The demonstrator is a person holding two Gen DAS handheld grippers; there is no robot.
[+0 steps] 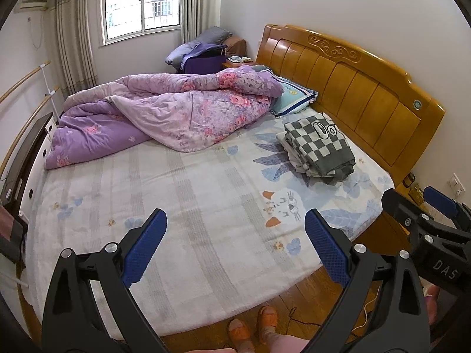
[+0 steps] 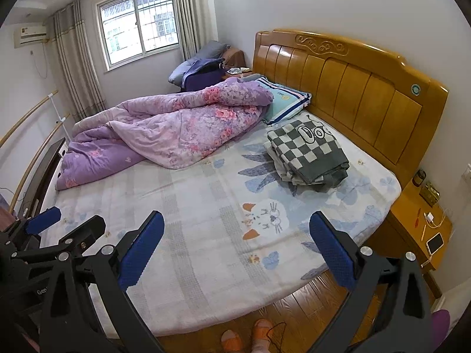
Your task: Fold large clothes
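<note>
Home bedroom: double bed [image 1: 182, 176] with wooden headboard [image 1: 353, 94], rumpled purple quilt [image 1: 164, 111], pillow [image 1: 294, 97], curtained window [image 1: 141, 3], wall air conditioner [image 2: 29, 35], nightstand [image 2: 412, 229] with phone [image 2: 435, 242].

Mounted side by side above the bed's [image 1: 206, 194] foot edge; aimed downward toward the headboard [image 2: 347, 88]; nearly identical, overlapping coverage.

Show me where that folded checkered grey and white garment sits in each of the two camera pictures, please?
Left wrist view: the checkered garment lies right of centre on the bed, atop a small pile near the wooden headboard.
Right wrist view: the checkered garment lies right of centre, again just in front of the headboard.
Shared landmark: the cat print on the sheet, just nearer the camera than the garment.
</note>
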